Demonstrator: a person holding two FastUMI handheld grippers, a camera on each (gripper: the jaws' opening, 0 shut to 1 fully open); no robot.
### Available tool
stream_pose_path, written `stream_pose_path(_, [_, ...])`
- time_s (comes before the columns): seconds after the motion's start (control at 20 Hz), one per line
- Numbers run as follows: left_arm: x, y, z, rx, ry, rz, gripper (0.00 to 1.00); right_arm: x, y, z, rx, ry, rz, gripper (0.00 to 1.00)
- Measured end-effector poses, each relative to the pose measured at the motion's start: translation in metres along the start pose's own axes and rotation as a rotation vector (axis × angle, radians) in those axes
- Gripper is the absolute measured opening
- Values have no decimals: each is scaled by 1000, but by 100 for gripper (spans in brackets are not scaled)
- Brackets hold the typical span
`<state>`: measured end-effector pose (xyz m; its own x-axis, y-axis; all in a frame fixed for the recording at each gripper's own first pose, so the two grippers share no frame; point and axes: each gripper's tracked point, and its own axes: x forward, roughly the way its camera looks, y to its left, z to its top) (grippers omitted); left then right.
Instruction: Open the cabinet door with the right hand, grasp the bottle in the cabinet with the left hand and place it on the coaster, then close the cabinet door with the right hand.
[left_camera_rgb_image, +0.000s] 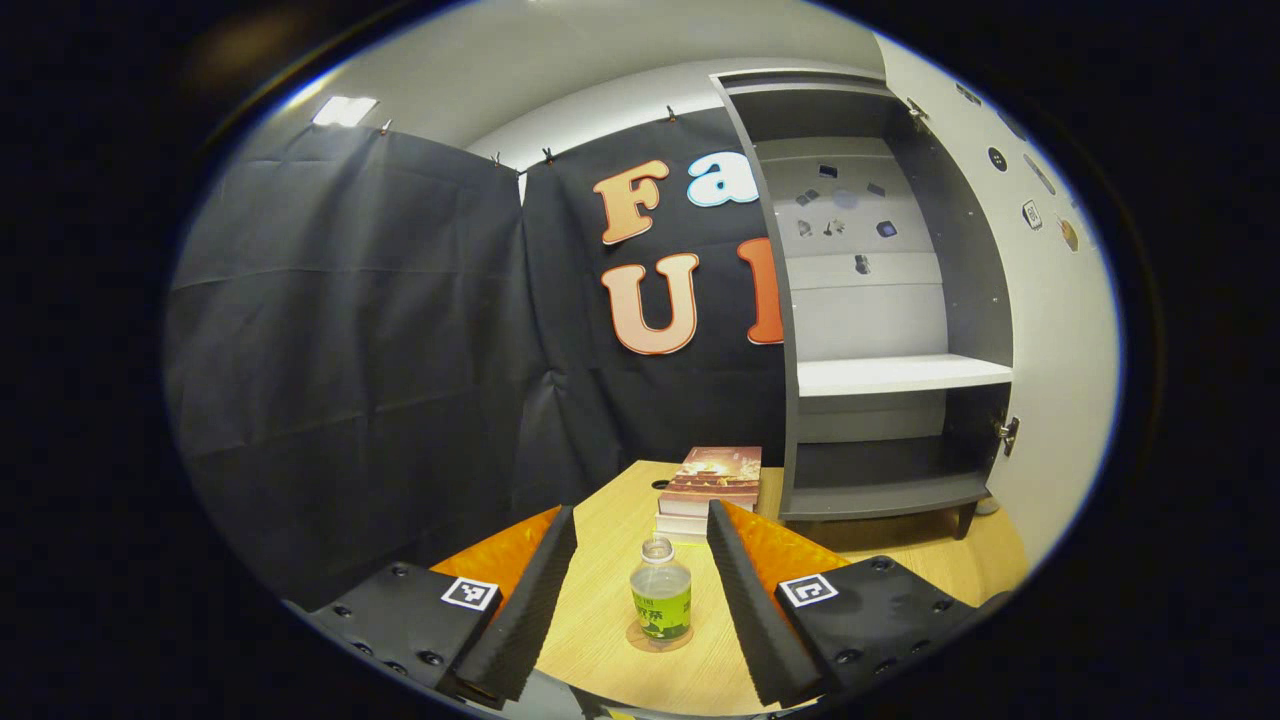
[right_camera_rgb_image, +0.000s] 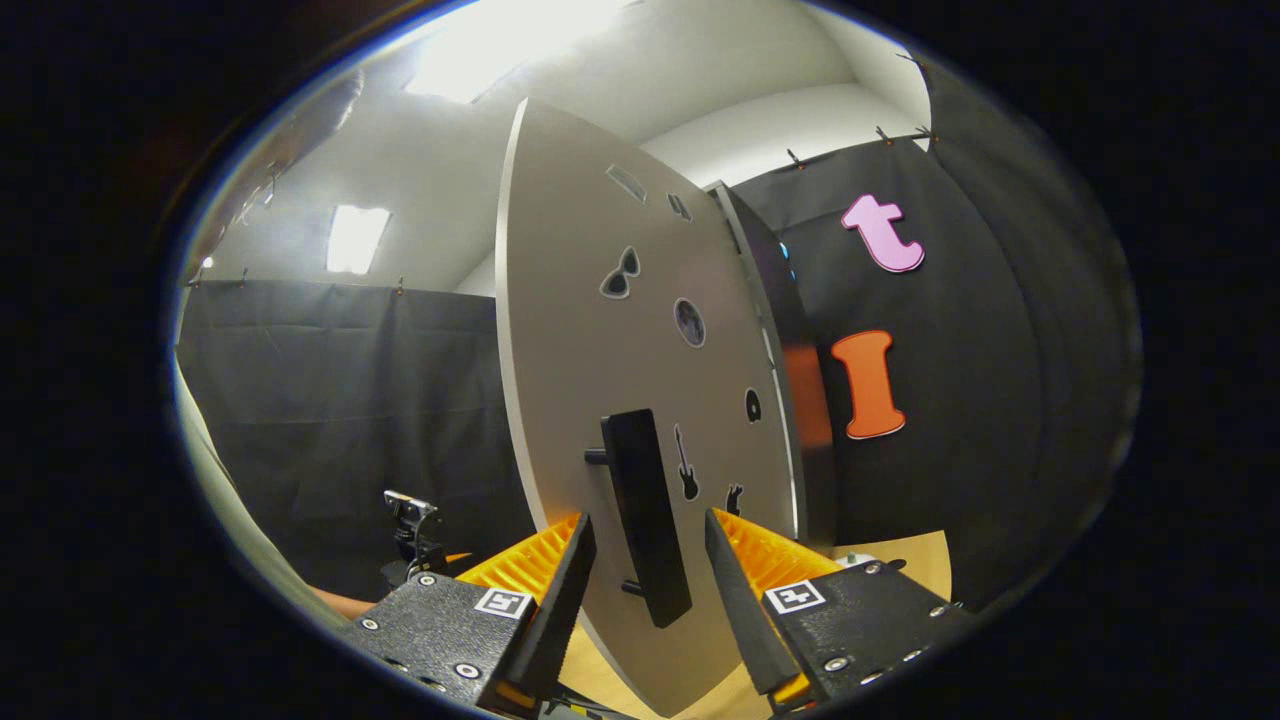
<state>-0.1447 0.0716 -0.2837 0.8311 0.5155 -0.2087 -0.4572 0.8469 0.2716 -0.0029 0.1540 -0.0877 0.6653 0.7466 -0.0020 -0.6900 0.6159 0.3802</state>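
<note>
Bottle step looks done: the small clear plastic bottle with the green label (left_camera_rgb_image: 660, 597) stands upright on a round transparent coaster (left_camera_rgb_image: 660, 636) on the light wooden table (left_camera_rgb_image: 610, 520), out of the grey open cabinet (left_camera_rgb_image: 880, 330). We see the left gripper (left_camera_rgb_image: 641, 600) with fingers spread wide, one each side of the bottle, not touching it. So we judge the release is made and the closing step is in hand.

In the right gripper view, the pale grey cabinet door (right_camera_rgb_image: 600, 380) stands swung out, its black bar handle (right_camera_rgb_image: 645, 515) sitting between the fingers of the right gripper (right_camera_rgb_image: 645, 590). Those fingers are spread, clear gaps both sides, no pinch on the handle.

Next move, as we read it: right fingers close on the handle or push the panel, then swing the door toward the cabinet; left gripper should back off without knocking the bottle.

Hard to tell: coaster edge is faint under the bottle; bottle has no cap that we can make out. A stack of books (left_camera_rgb_image: 712, 480) sits behind the bottle. Door's lower edge is cut off behind the right fingers.
</note>
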Motion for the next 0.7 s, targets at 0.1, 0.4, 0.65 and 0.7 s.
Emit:
stream_pose_path(0.1, [3,5,2,-16,0,8,87,4,5,-7,23,15,42,79])
stream_pose_path(0.4, [20,41,15,-55,-13,27,87,10,16,-25,48,44,147,73])
stream_pose_path(0.65, [54,62,27,-67,-22,-25,87,10,23,-37,12,51,127,73])
stream_pose_path(0.7, [61,65,30,-68,-25,-32,87,11,23,-39,12,59,127,73])
